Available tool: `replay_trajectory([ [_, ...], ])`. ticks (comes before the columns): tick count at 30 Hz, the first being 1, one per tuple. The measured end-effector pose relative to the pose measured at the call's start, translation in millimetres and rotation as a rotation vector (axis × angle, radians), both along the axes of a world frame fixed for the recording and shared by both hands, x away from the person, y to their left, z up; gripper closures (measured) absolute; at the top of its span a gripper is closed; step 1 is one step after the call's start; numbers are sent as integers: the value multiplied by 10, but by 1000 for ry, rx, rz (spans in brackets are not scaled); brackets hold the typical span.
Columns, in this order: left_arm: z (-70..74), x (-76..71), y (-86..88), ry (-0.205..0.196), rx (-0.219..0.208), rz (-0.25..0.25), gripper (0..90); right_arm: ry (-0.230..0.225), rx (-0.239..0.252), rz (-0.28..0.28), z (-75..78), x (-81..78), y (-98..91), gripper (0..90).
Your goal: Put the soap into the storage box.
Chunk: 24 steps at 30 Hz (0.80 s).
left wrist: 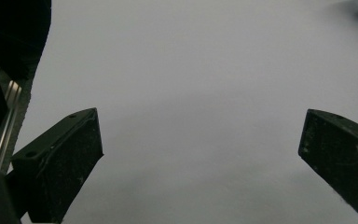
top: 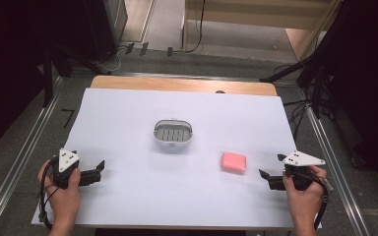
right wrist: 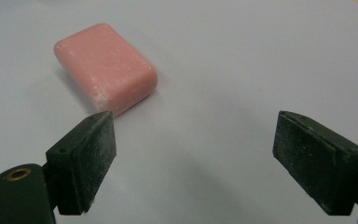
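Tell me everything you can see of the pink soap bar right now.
The pink soap bar is a rounded rectangular block, matte and solid-looking, with whitish scuffing along its edges and corners, clearest in the right gripper view. It lies flat on the white table cover, on the right side, apart from the white soap dish farther back and left. Nothing touches it: the right gripper sits near it with jaws open, the bar ahead of them, not between.

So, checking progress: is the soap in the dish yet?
Out. The pink soap lies on the white sheet, apart from the empty soap dish.
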<state>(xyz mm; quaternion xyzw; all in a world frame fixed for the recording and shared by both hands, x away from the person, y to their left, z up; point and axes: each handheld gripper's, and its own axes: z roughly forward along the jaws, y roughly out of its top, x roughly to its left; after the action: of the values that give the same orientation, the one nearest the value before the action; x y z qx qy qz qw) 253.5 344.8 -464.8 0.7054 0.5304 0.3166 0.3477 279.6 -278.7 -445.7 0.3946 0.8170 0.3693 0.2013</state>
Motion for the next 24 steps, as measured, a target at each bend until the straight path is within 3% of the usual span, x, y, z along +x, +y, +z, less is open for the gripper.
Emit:
replay_trajectory([
  [5, 0, 0, 0, 1, -1, 0, 1, 29, -40, 48, 44, 123, 74, 134],
  [6, 0, 0, 0, 2, 0, 1, 1, 60, -41, 92, 61, 177, 122, 126],
  [8, 0, 1, 0, 1, -1, -1, 1, 77, -69, 116, 74, 216, 179, 99],
  [18, 0, 2, 1, 2, -1, -1, 1, 87, -120, 163, 127, 334, 341, 67],
  [24, 0, 1, 1, 1, -2, 0, 1, 108, -150, 248, 186, 450, 472, 125],
])
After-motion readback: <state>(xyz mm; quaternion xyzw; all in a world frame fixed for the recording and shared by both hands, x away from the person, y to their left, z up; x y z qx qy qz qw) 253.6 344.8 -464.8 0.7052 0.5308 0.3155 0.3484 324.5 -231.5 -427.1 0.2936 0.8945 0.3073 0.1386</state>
